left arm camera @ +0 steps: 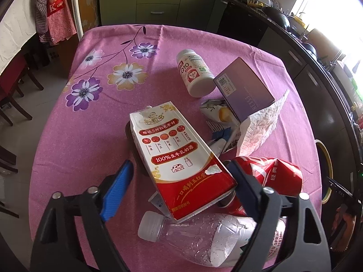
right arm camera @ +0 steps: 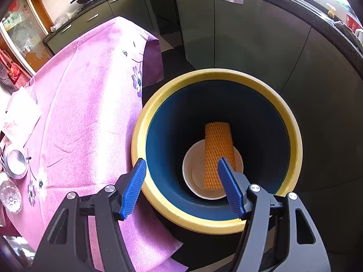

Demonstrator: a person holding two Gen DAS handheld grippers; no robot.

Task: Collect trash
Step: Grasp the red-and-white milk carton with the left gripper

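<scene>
A red and white milk carton [left arm camera: 179, 151] lies on a heap of trash on the pink flowered tablecloth [left arm camera: 90, 136]. My left gripper [left arm camera: 180, 164] straddles it with jaws apart: the right finger meets the carton's edge, while a gap shows at the left blue pad [left arm camera: 118, 188]. A crushed red can [left arm camera: 276, 174] and a clear plastic bottle [left arm camera: 192, 233] lie under and beside the carton. My right gripper [right arm camera: 181, 161] hangs open and empty over a yellow-rimmed blue bin [right arm camera: 215, 73]. The bin holds a white bowl [right arm camera: 192, 181] and an orange foam net [right arm camera: 217, 145].
Farther back on the table lie a white supplement bottle [left arm camera: 195, 72], a purple box [left arm camera: 245, 88], crumpled paper [left arm camera: 261, 124] and a small carton [left arm camera: 215, 111]. The bin stands on the floor by the table's corner, near dark kitchen cabinets [right arm camera: 249, 40]. A metal lid [right arm camera: 15, 161] sits near the table edge.
</scene>
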